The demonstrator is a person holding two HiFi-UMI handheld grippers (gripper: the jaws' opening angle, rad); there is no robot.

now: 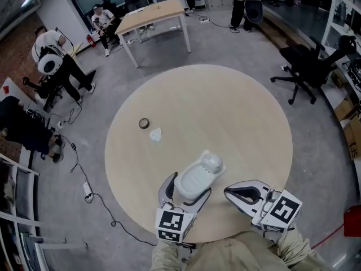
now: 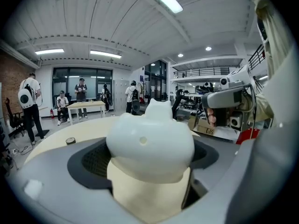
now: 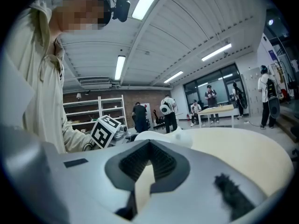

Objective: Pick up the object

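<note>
Object [image 1: 198, 175], white and rounded, is pinched in the left hand-held gripper [image 1: 185, 192] over the near part of a round pale-wood surface [image 1: 237, 123]. The right hand-held gripper [image 1: 230, 193] is held beside it, jaws pressed together on nothing. "JS" is printed on a cardboard box [image 2: 209, 129]. A dark ring [image 1: 144, 123] and a small white piece [image 1: 155, 134] lie farther off. A grey floor [image 1: 225, 44] and a desk [image 1: 155, 16] are seen beyond.

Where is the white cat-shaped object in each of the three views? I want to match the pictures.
Head view: cat-shaped object, low centre, gripped by the left claw.
Left gripper view: the object fills the centre, between the jaws.
Right gripper view: the object is small, just beyond the jaws, near the centre.
Shared landmark: the rectangular table with people, far behind.
</note>
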